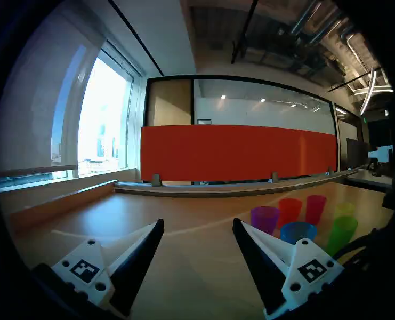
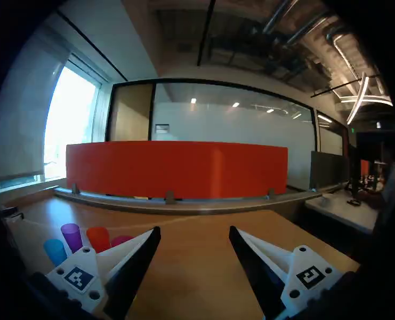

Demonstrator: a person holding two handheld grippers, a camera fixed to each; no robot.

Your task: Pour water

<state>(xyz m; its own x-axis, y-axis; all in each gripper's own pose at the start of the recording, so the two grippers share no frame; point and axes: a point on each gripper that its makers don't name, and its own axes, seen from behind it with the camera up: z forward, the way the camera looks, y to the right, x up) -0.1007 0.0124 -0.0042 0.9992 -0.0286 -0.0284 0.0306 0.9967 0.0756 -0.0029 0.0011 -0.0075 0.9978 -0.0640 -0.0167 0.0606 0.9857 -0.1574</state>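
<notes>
My left gripper (image 1: 197,221) is open wide and holds nothing. Ahead, off to its right, stand a purple cup (image 1: 264,217), red cup (image 1: 290,209), pink cup (image 1: 315,207), yellow cup (image 1: 344,209), blue cup (image 1: 298,231) and green cup (image 1: 342,230) on the table (image 1: 197,266). My right gripper (image 2: 194,229) is wide and empty too. 4 of the cups stand just past its left finger.

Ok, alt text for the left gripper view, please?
The left gripper, jaws open and empty, hovers over a wooden table, with six plastic cups clustered to its right: a purple cup, red cup, pink cup, yellow cup, blue cup and green cup. An orange partition runs along the table's far edge, with a bright window to the left.
</notes>
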